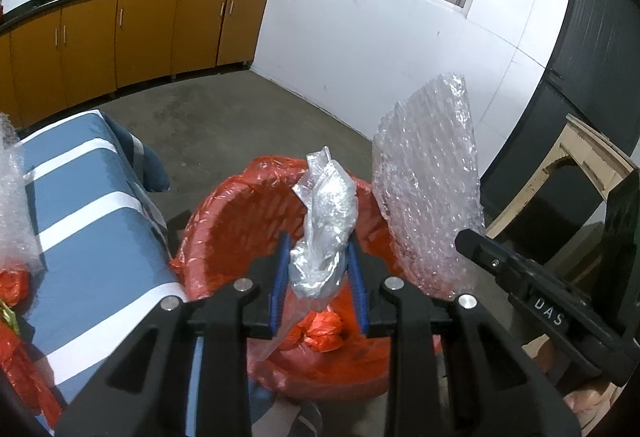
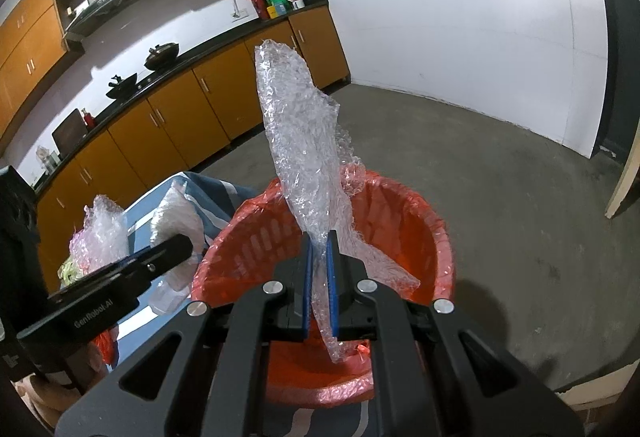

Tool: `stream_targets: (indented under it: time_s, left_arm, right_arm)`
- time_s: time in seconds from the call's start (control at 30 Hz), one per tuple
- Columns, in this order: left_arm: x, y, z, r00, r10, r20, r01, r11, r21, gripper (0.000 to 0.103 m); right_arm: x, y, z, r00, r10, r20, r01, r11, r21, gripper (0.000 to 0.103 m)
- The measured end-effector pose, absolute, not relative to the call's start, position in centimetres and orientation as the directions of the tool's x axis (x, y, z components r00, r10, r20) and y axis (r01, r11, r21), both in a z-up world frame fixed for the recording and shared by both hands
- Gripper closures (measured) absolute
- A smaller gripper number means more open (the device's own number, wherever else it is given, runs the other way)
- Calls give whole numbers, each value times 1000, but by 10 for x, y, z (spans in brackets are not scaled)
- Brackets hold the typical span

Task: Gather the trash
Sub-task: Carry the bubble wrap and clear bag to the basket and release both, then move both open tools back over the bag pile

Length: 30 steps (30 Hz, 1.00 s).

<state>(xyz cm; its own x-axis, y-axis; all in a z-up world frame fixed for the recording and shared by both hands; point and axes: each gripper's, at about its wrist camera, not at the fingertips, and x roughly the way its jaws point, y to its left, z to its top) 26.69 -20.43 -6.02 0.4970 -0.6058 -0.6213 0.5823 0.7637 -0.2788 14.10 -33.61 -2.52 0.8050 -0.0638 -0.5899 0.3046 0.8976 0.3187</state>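
Trash is at the drop stage, both pieces held over the red-lined bin (image 1: pixel 224 221); the left gripper (image 1: pixel 320 265) is closed on a crumpled clear plastic bag (image 1: pixel 326 221) above the bin's mouth; the right gripper (image 2: pixel 319 277) is pinched nearly shut on a tall sheet of bubble wrap (image 2: pixel 300 141) standing up out of the bin; a red wad (image 1: pixel 320 329) lies at the bin's bottom. Next, I judge, both should open so the pieces fall inside; more wrap (image 2: pixel 104 229) waits on the striped cloth (image 1: pixel 80 205) left of the bin.
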Motion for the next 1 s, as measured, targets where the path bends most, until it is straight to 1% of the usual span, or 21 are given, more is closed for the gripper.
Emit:
stream_targets:
  time_s: [0.13,0.2,0.27,0.3,0.33,0.4,0.53,0.6,0.73,0.87,0.9,0.93,1.0]
  left_arm:
    - [270,-205,-64,496,-602,-626,575,768,-283,71]
    - [271,-206,-67,498,-598,-629,568,772,-285,65]
    - [271,-208,-68,500,-593,-631,560,777,-287,61]
    - [271,-206,-69,501,-591,-632,556,780,-288,58]
    - [271,-204,-69,502,-589,-633,553,782,-289,57]
    - [272,-199,-71,508,-580,-636,542,790,-286,55]
    - [271,-183,-70,548,-543,-637,502,822,-269,50]
    - [267,-169,-68,589,-508,-628,468,848,-247,43]
    - [258,-143,-64,642,-457,-615,418,882,-219,37]
    - [246,-115,-61,699,-380,-606,363,919,-157,33]
    - [244,-107,-59,712,-361,-602,347,927,-145,33]
    - [242,-99,-58,725,-341,-598,329,935,-134,33]
    - [237,-77,-55,757,-288,-587,276,954,-112,30]
  right_arm:
    - [142,-335,-26,810,-64,-583,295,903,311,95]
    - [142,-336,-26,809,-57,-585,290,904,313,94]
    - [142,-337,-29,807,-54,-588,290,904,315,91]
    - [141,-338,-30,806,-52,-590,290,903,317,84]
    - [140,-338,-31,807,-53,-589,292,902,319,73]
    - [139,-338,-30,809,-60,-585,296,901,317,64]
    - [137,-339,-29,805,-72,-590,307,900,310,64]
    - [135,-340,-30,801,-77,-593,314,898,307,64]
    - [136,-335,-30,797,-78,-598,314,900,301,64]
    - [140,-317,-26,800,-84,-595,285,924,254,63]
    - [141,-313,-25,802,-81,-592,278,928,249,57]
    - [143,-308,-24,807,-81,-585,270,931,244,47]
    - [146,-296,-20,820,-69,-568,243,941,237,39]
